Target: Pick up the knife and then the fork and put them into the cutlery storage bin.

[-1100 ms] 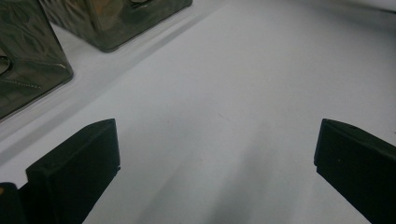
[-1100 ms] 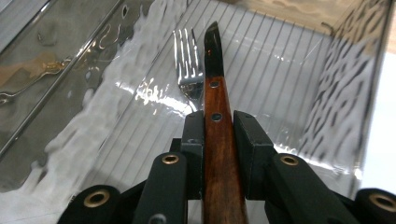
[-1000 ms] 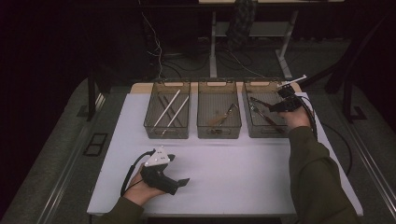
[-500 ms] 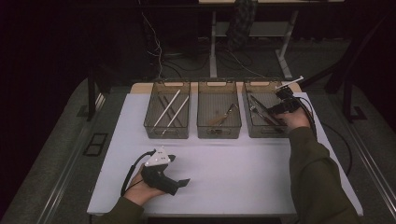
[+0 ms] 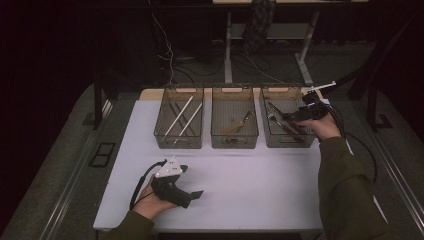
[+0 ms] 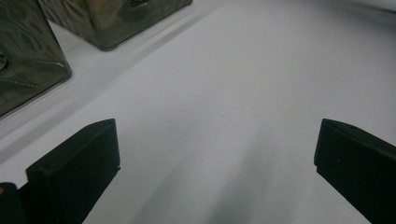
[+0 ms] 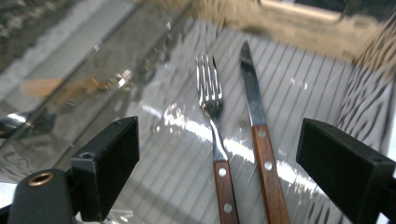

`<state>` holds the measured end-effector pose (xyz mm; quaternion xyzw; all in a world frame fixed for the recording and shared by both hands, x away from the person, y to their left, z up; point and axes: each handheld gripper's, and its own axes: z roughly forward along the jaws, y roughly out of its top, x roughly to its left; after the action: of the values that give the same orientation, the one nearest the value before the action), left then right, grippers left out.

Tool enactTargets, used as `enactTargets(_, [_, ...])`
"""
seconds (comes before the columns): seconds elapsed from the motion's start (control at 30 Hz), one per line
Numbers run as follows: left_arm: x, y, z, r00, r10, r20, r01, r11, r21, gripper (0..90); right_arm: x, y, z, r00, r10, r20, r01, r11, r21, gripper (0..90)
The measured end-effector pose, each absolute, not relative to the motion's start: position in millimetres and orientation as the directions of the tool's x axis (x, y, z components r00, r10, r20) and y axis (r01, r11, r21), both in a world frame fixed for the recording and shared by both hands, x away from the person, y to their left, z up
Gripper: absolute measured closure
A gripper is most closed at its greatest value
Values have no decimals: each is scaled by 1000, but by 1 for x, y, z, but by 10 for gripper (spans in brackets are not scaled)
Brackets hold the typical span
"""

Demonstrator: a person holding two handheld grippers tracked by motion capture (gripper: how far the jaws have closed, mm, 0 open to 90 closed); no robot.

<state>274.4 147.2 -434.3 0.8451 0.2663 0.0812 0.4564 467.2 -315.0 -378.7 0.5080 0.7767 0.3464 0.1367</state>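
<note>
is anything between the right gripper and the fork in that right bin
Nothing visible is. The right gripper hangs over the right bin with jaws wide open, and the fork lies bare on the bin floor between them. The knife lies close beside it, not over it.

Your fork (image 7: 214,140) and knife (image 7: 259,140) run off the bottom edge, handles cut short. The bin's far wall (image 7: 280,23) blurs; neighbouring bin contents (image 5: 235,127) too small to tell.
</note>
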Motion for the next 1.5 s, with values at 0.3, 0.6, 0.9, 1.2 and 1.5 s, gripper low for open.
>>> enactTargets(0.3, [280, 150, -437, 841, 527, -121, 380, -418, 826, 0, 450, -319, -371, -508, 844, 173, 640, 236, 731, 100])
enactTargets(0.6, [280, 153, -436, 844, 521, -130, 380, -408, 830, 0, 418, -315, -369, -568, 810, 145, 575, 265, 774, 101])
enactTargets(0.9, [280, 155, -434, 845, 517, -135, 377, -398, 837, 0, 373, -302, -364, -643, 756, 126, 483, 272, 832, 101])
enactTargets(1.2, [281, 156, -432, 851, 508, -137, 368, -389, 844, 0, 333, -290, -384, -664, 739, 115, 443, 265, 857, 101])
enactTargets(1.5, [280, 155, -432, 853, 504, -138, 367, -389, 845, 0, 310, -288, -405, -683, 720, 121, 446, 281, 850, 100])
